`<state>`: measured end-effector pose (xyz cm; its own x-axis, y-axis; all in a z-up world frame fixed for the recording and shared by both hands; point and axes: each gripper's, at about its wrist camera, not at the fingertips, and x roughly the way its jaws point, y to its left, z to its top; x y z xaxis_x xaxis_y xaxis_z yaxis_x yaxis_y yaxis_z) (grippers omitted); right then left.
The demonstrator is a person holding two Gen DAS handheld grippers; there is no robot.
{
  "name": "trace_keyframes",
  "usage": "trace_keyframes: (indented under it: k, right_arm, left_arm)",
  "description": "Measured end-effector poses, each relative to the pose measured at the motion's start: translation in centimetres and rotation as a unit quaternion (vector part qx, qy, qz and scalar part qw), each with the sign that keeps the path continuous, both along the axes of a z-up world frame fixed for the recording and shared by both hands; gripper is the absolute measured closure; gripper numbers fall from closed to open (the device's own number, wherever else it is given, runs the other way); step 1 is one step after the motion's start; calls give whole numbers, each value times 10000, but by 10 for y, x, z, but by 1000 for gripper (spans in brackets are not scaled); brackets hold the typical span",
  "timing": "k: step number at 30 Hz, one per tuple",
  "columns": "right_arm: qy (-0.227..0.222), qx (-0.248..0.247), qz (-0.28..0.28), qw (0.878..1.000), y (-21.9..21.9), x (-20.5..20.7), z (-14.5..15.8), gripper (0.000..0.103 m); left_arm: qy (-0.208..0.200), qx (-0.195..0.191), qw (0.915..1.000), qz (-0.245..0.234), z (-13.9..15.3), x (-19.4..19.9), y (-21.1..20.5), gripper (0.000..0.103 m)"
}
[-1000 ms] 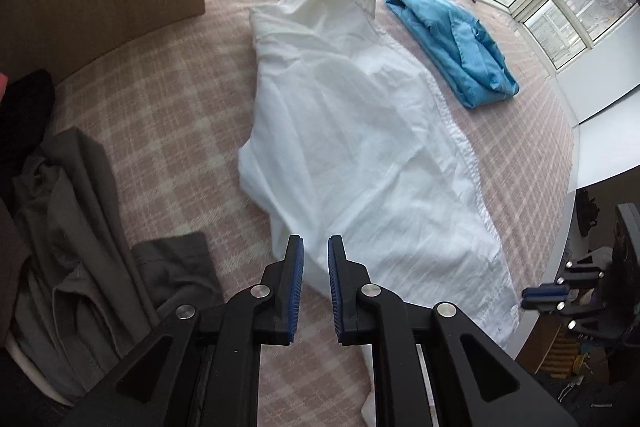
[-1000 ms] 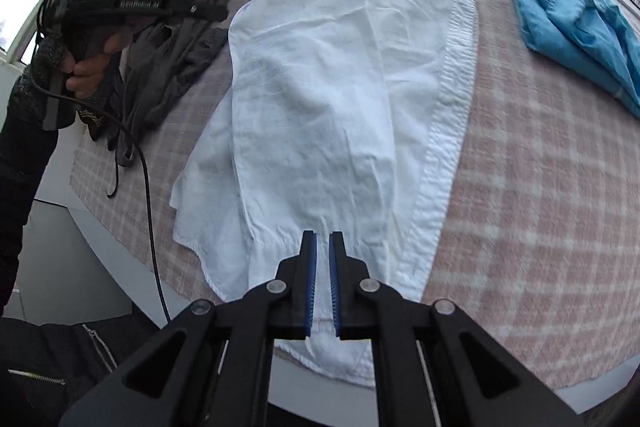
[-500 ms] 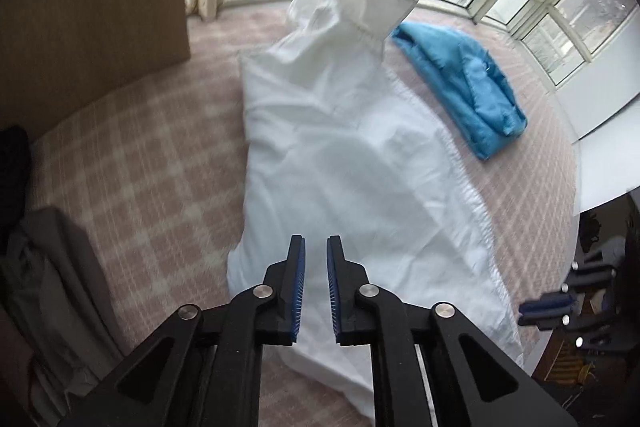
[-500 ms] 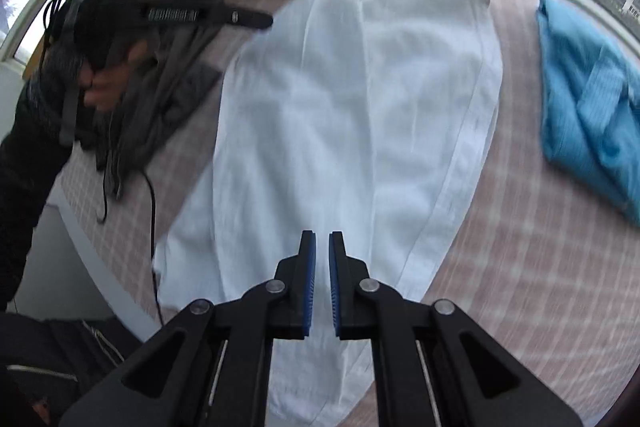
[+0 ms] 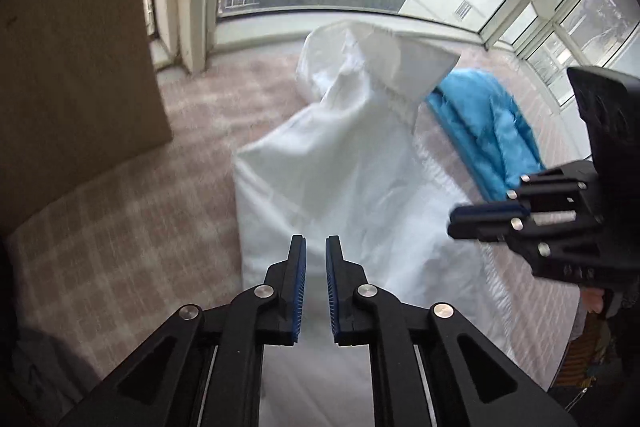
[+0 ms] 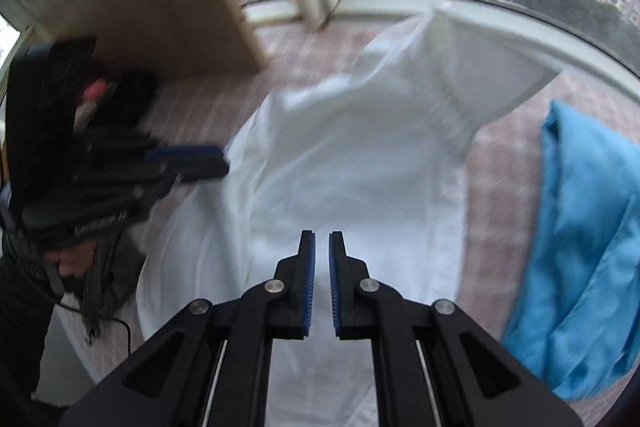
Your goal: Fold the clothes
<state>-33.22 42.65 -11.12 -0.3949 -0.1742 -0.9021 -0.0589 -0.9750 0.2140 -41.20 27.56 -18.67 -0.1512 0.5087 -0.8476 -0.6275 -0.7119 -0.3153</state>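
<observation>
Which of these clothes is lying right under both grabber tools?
The white shirt, spread long across the checked bed cover. The blue garment lies off to its side; dark clothes are heaped opposite.

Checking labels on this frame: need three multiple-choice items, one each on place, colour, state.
1. Where does the blue garment lie relative to the white shirt in the right wrist view?
A. To its right
B. On top of it
C. To its left

2. What colour are the gripper pads?
A. Red
B. Blue
C. Yellow

3. What does the right gripper hold?
A. The white shirt
B. The blue garment
C. Nothing

Key: A, it lies beside the shirt's right edge; B, blue ribbed pads show; C, the narrow gap between its jaws is bare.
</observation>
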Motion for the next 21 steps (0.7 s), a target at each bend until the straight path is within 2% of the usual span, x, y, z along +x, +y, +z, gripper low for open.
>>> trace_keyframes:
  k: [3, 5, 8, 10, 14, 15, 19, 20, 21]
  right_arm:
    - [77, -247, -236, 9994, 30, -34, 5, 95]
    - [13, -380, -245, 9990, 39, -55, -1, 95]
    - [-77, -178, 83, 9998, 25, -74, -18, 95]
    - [-176, -201, 191, 9995, 16, -80, -34, 95]
    - [-94, 298, 88, 9995, 20, -92, -55, 97]
    - [-83, 290, -12, 9995, 26, -92, -56, 101]
    - [29, 23, -169, 9999, 38, -87, -48, 99]
    - [180, 50, -96, 9998, 36, -84, -43, 97]
    - [227, 282, 10, 9993, 31, -84, -45, 97]
  left_arm:
    - [-108, 86, 9998, -123, -11, -21, 30, 92]
    - [-96, -115, 9999, -34, -25, -32, 41, 92]
    - [-64, -337, 9993, 178, -43, -44, 43, 92]
    - [-51, -319, 9992, 253, -47, -46, 40, 92]
    - [103, -339, 9990, 276, -51, -43, 34, 93]
    - [139, -332, 9990, 274, -51, -42, 32, 93]
    - [263, -301, 9986, 345, -52, -38, 23, 98]
    - [208, -246, 9987, 403, -51, -39, 21, 98]
    - [165, -235, 9986, 446, -51, -41, 19, 98]
